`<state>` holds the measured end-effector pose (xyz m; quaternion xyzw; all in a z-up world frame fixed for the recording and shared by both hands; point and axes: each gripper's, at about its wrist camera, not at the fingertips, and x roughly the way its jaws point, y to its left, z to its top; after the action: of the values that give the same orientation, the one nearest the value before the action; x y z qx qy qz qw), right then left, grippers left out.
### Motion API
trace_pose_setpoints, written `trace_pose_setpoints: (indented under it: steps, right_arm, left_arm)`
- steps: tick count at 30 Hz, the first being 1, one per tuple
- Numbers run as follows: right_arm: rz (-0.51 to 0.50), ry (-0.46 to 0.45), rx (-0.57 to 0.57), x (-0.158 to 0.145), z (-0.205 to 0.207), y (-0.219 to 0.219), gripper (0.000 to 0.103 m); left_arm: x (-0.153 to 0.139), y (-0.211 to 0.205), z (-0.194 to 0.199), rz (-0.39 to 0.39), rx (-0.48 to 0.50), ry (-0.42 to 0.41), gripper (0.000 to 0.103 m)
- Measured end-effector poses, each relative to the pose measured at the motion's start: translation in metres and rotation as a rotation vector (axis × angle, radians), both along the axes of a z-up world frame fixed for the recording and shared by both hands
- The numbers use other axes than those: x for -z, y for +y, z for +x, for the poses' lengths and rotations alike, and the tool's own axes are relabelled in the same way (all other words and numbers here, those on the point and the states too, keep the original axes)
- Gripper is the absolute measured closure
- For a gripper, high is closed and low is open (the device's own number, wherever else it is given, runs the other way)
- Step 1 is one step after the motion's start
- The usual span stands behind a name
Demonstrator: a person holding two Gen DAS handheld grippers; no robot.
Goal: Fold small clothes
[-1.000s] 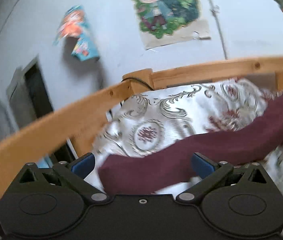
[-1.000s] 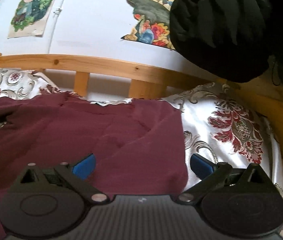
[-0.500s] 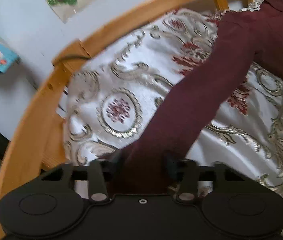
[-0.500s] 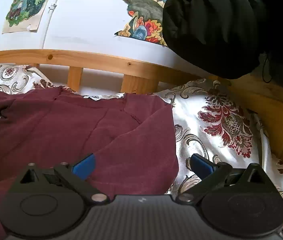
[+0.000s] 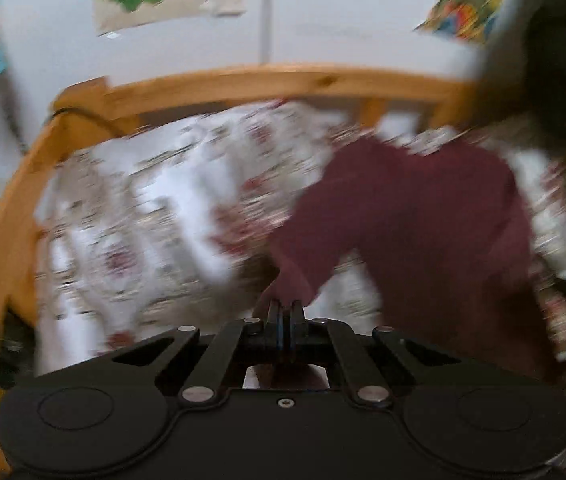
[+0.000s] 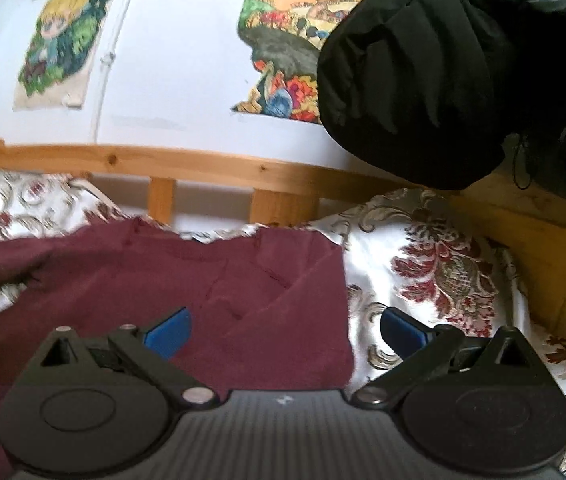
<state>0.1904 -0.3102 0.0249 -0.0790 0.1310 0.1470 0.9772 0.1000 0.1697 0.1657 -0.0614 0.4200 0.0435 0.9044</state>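
Left wrist view: left gripper (image 5: 285, 309) has just clamped the maroon top's sleeve (image 5: 295, 276), lifting; fold begins. Right gripper (image 6: 283, 330) gapes empty.

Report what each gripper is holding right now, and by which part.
The left gripper has just closed its jaws on the sleeve end of the maroon garment. The right gripper holds nothing; its jaws stand open over the garment's edge.

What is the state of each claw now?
Left claw: closed on the maroon garment's sleeve.
Right claw: open, holding nothing, above the maroon garment.
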Motion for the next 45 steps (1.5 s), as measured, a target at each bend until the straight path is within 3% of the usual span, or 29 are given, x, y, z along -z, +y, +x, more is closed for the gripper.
trace_pose_setpoints:
  steps: [5, 13, 19, 22, 26, 29, 31, 33, 38, 41, 45]
  right_arm:
    - [0.091, -0.009, -0.010, -0.023, -0.009, -0.012, 0.000]
    - [0.195, 0.098, 0.044, -0.045, 0.000, -0.044, 0.000]
    - [0.344, 0.169, 0.137, -0.049, 0.015, -0.083, 0.000]
    - [0.353, 0.173, 0.189, -0.045, 0.019, -0.096, 0.000]
    - [0.348, 0.197, 0.224, -0.033, 0.027, -0.104, 0.000]
    - [0.331, 0.213, 0.229, -0.022, 0.031, -0.103, 0.000]
    - [0.307, 0.236, 0.231, -0.013, 0.034, -0.100, 0.000]
    - [0.293, 0.269, 0.227, -0.003, 0.037, -0.095, 0.000]
    - [0.311, 0.363, 0.136, 0.016, 0.042, -0.083, 0.000]
    - [0.330, 0.418, 0.035, 0.022, 0.041, -0.071, 0.000]
    - [0.322, 0.481, -0.049, 0.034, 0.040, -0.052, 0.001]
  left_arm:
    - [-0.026, -0.060, 0.018, -0.100, 0.114, -0.027, 0.102]
    - [-0.021, -0.161, 0.072, -0.087, 0.289, 0.040, 0.102]
    - [0.032, -0.230, 0.121, -0.105, 0.434, 0.116, 0.101]
    - [0.066, -0.258, 0.140, -0.113, 0.481, 0.138, 0.101]
    - [0.101, -0.277, 0.155, -0.082, 0.515, 0.093, 0.101]
    - [0.122, -0.281, 0.162, -0.107, 0.537, 0.055, 0.098]
    - [0.133, -0.277, 0.163, -0.179, 0.582, 0.017, 0.076]
    - [0.137, -0.272, 0.165, -0.213, 0.588, 0.008, 0.064]
    - [0.136, -0.221, 0.159, -0.273, 0.509, -0.059, 0.047]
    - [0.134, -0.175, 0.154, -0.153, 0.397, -0.144, 0.043]
    - [0.142, -0.115, 0.168, -0.018, 0.213, -0.165, 0.043]
